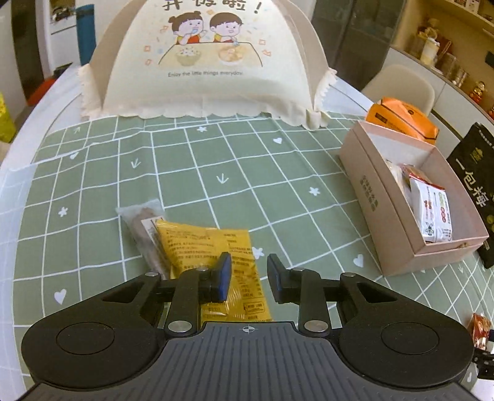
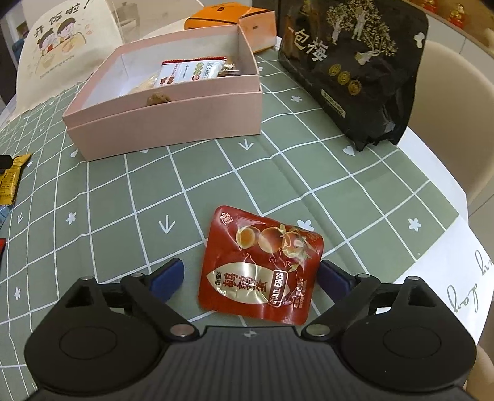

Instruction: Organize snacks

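Round table under a green grid tablecloth [image 1: 197,160] with white hearts and stars. At the far edge a cream mesh food cover [image 1: 203,55], cartoon of two kids eating on it, standing on the cloth. Black plum bag [image 2: 355,68] at the right edge, just beside the pink box [image 2: 166,120]. Box is open, sits nested in its lid or base; inside: a white snack packet [image 2: 188,74] with red trim, a pale packet under it, small brown-wrapped pieces in the far corner, one brown lump at the near wall. Much of the box floor bare. Orange carton [image 2: 234,18] behind the box, touching or nearly so, cannot tell.

Red quail-egg pouch [image 2: 262,265] flat on the cloth, between the right gripper [image 2: 251,277] fingers, jaws wide, pads clear of it on both sides. Yellow sachet [image 1: 213,253] flat on the cloth, overlapping a clear-wrapped brown bar [image 1: 145,234] on its left. Left gripper [image 1: 248,277] over the sachet, jaws narrow with a gap showing, nothing clamped
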